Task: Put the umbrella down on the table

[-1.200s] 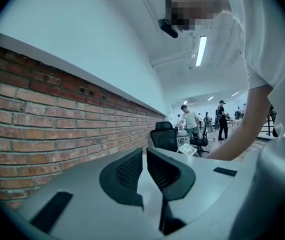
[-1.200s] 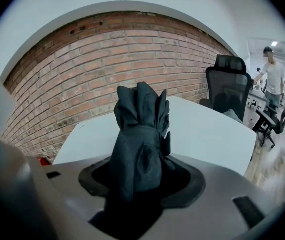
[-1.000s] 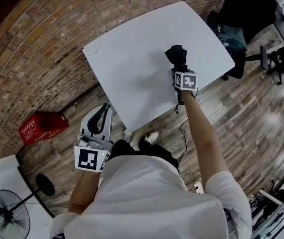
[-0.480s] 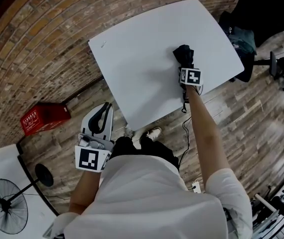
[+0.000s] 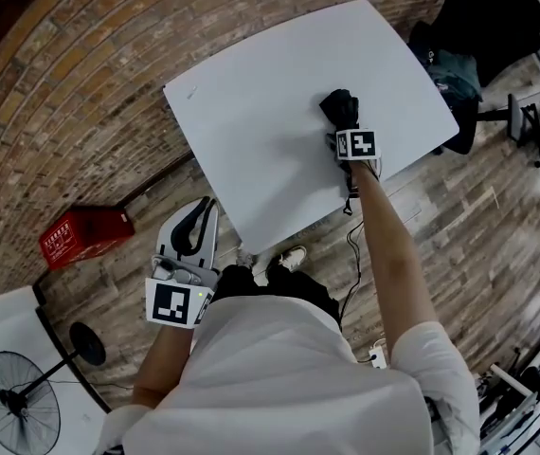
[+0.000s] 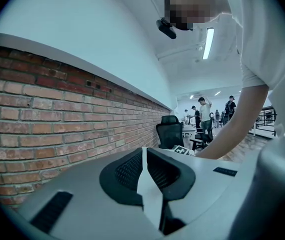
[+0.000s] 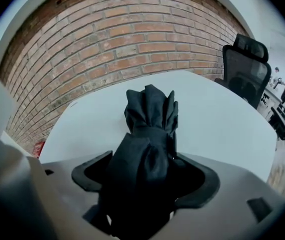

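Opening right tool round one black umbrella — one white table, left tool closed

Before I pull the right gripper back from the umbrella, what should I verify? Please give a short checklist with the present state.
1. The folded black fabric umbrella lies on the white table: ok.
2. The right gripper has its jaws opening, with gaps beside the umbrella between them: ok.
3. The umbrella's handle end is clear of the table edge: cannot tell, the gripper hides it.
4. The left gripper is shut, empty and away from the table: ok.
5. Nothing else lies near the umbrella: ok.
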### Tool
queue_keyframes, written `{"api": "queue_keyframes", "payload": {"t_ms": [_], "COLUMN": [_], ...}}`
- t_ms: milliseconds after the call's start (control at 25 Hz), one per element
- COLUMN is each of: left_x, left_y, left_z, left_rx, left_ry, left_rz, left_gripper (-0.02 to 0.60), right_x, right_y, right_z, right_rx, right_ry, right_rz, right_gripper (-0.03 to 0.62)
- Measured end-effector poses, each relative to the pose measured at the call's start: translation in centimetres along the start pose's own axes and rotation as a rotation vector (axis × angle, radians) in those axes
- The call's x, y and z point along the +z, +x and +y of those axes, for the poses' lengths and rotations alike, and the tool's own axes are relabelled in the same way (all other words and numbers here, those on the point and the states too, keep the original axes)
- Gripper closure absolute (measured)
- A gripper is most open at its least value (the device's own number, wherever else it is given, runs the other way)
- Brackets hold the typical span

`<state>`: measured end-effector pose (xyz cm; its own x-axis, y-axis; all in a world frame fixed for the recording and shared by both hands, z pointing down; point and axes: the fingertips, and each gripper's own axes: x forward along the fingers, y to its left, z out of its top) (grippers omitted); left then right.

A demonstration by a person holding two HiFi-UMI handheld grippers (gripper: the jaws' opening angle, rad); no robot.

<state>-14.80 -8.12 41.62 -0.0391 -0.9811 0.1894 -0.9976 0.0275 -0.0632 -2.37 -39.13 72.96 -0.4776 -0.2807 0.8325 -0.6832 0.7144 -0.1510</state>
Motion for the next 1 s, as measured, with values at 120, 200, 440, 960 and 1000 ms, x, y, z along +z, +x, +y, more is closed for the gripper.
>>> {"api": "queue_keyframes", "payload": {"t_ms": [120,200,440,960,1000], "left_x": [0.3,0.6,1.5,3.7,3.9], "left_y": [0.3,0.6,1.9,2.8,2.8], "left_z": [0.0,-0.1,-0.5,-0.2,0.2], "left_rx": [-0.02,-0.039,-0.128,-0.267,-0.264], "left_ry": [-0.002,-0.002,-0.002,0.011,0.013], "left_rz": [-0.013,-0.025,-0.07,-0.163,-0.168], "left_gripper": [0.535,0.535,0.535,0.535,0.535], "right_x": [1.0,2.1,1.9,-7.9,-7.6], "right_y": [-1.8,-3.9,-11.7,-24.2,-25.8], "right_z": [-0.2,-0.5,-3.7,-7.4,-7.5], "right_rx": [-0.002,-0.002,-0.066,-0.24,-0.245], "right_ry": [0.019,0.048,0.176,0.499,0.499], "right_rz": [-0.043,-0.109,-0.304,-0.51,-0.546], "right_gripper": [0.229,0.23,0.354,0.576,0.576]}}
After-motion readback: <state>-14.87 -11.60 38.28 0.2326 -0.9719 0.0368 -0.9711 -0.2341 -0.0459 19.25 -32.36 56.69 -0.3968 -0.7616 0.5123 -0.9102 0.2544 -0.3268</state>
